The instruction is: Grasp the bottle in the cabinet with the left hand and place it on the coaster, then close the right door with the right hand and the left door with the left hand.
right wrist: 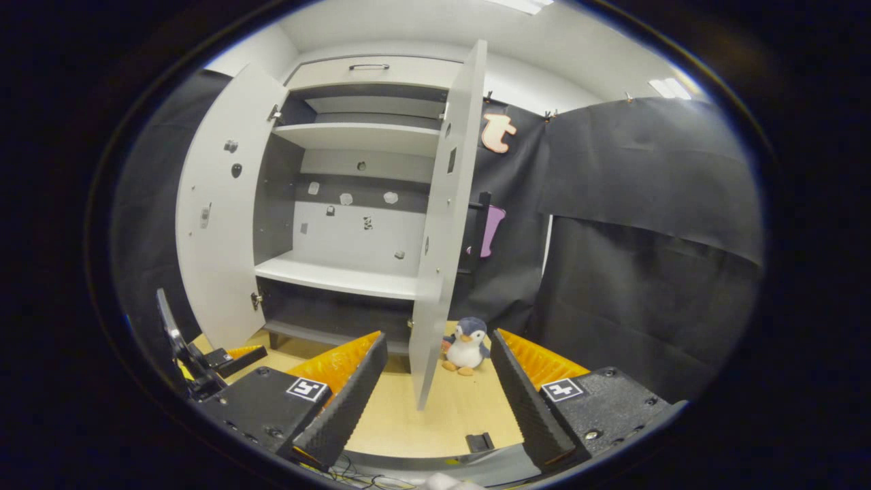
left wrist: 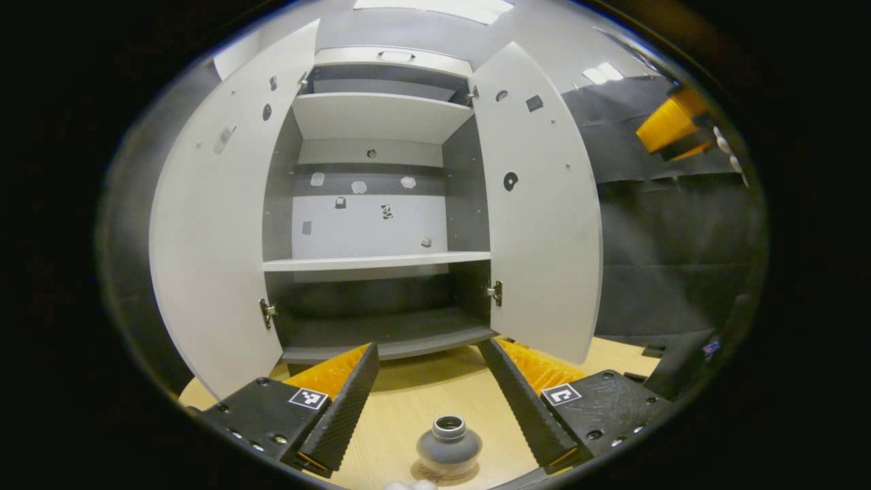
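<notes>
Bottle [left wrist: 449,446] on coaster [left wrist: 446,471], coaster mostly hidden, edge cut off. Left gripper [left wrist: 427,381] fingers apart, off bottle. Right gripper [right wrist: 435,381] apart, empty. Both cabinet [left wrist: 378,204] doors open.

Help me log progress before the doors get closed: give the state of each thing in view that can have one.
bottle: upright on the coaster, uncapped, free between open fingers
coaster: flat on the table, under the bottle
left door: open
right door: open
cabinet: shelves bare
left gripper: open
right gripper: open
toy penguin: upright beside the right door
</notes>
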Demonstrator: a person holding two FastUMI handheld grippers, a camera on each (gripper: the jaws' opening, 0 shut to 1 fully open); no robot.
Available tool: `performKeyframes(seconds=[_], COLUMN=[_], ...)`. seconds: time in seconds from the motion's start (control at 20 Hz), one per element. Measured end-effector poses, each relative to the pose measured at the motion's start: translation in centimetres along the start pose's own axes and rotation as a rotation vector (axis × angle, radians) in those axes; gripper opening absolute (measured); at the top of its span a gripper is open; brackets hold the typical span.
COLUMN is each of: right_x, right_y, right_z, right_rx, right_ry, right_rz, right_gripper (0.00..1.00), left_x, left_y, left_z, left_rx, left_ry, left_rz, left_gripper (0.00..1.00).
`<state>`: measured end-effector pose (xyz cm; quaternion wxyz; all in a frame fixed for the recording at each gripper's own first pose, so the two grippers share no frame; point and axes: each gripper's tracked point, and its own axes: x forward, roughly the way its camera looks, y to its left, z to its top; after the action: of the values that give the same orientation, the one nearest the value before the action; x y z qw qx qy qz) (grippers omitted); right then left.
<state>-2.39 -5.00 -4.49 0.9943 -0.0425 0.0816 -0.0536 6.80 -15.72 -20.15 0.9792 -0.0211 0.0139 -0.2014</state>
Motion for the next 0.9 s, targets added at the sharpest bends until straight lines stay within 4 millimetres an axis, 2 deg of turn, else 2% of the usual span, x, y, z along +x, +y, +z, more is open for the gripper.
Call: performKeyframes(seconds=[0.1,0.3,0.45,0.6,0.75,0.9], right_x=[-0.2,0.0,0.6,2.3,4.9,8.0], right_y=[-0.1,-0.5,-0.7,-0.8,-1.2,-3.8], right_z=[-0.3,-1.2,-2.5,-3.3,-3.3,-2.6], right_rx=[0.024,0.017,0.020,0.069,0.084,0.084], right_ry=[-0.003,-0.019,-0.013,-0.001,0.004,-0.001], right_rz=[-0.005,-0.033,-0.042,-0.022,0.010,0.042], right_gripper=[1.00,0.99,1.00,1.00,1.00,1.00], left_x=[-0.1,-0.7,-2.0,-4.3,-6.1,-6.8], left_y=[0.9,4.4,6.7,8.3,8.8,8.6], left_z=[2.1,6.5,10.3,12.9,14.1,14.6], left_rx=[-0.024,0.006,0.022,0.038,0.035,0.026], left_ry=[0.011,0.034,0.022,0.029,0.043,0.052], left_rz=[-0.001,0.074,0.123,0.155,0.172,0.230], left_gripper=[0.98,0.98,1.00,0.98,1.00,0.99])
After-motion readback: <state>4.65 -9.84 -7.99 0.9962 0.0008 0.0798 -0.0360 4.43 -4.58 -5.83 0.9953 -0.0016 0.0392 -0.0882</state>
